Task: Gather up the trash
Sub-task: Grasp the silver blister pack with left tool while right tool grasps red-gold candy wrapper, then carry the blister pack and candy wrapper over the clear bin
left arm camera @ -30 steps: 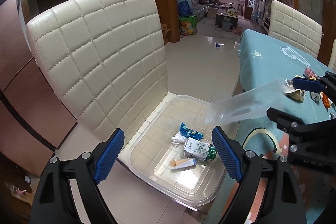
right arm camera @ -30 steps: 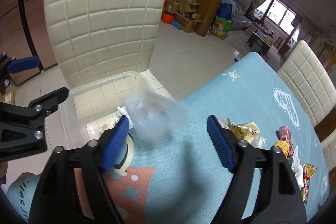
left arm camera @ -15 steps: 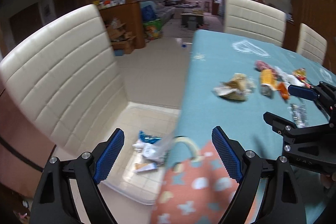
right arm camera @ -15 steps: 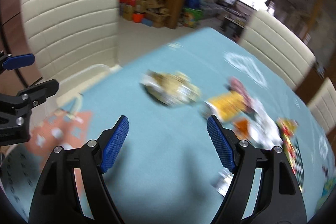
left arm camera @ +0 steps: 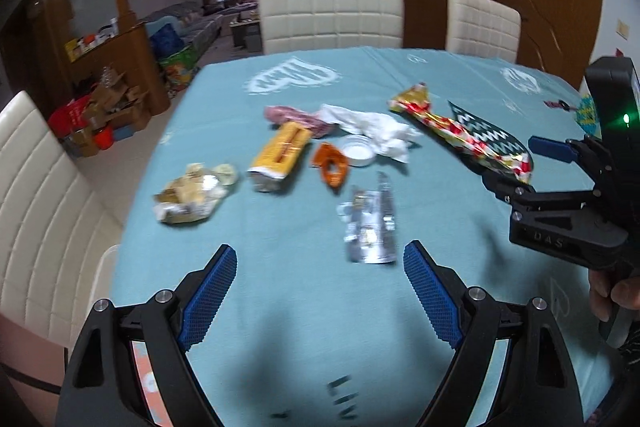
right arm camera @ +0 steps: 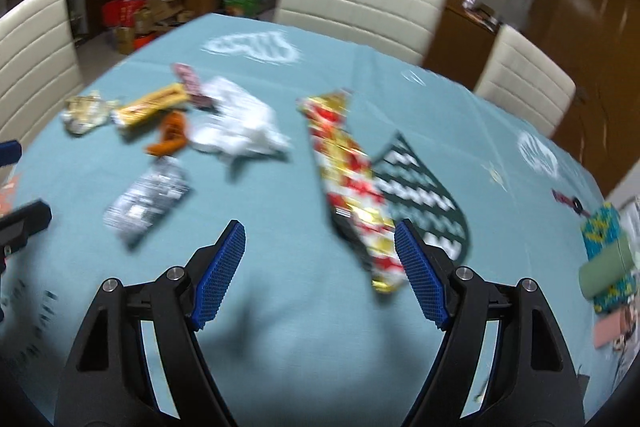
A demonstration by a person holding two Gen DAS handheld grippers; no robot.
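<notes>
My left gripper (left arm camera: 316,291) hangs over the teal tabletop (left arm camera: 280,327) with its blue pads spread wide and nothing between them; my right gripper (right arm camera: 320,267) is likewise wide and empty. The trash lies scattered ahead of me on the cloth. Just beyond my left gripper sits a crinkled silver wrapper (left arm camera: 370,227), and past it an orange scrap (left arm camera: 332,163) beside a small white lid (left arm camera: 357,150). A yellow packet (left arm camera: 280,155) lies left of those, with a crumpled pale wrapper (left arm camera: 192,195) nearer the tabletop's left edge. A pink wrapper (left arm camera: 296,117) and a wad of white tissue (left arm camera: 372,127) lie further back. A long red-and-gold wrapper (right arm camera: 352,187) stretches toward my right gripper, its near end close to the right pad, resting beside a dark green patterned bag (right arm camera: 420,195). Cream quilted chairs (left arm camera: 330,13) stand at the far side.
</notes>
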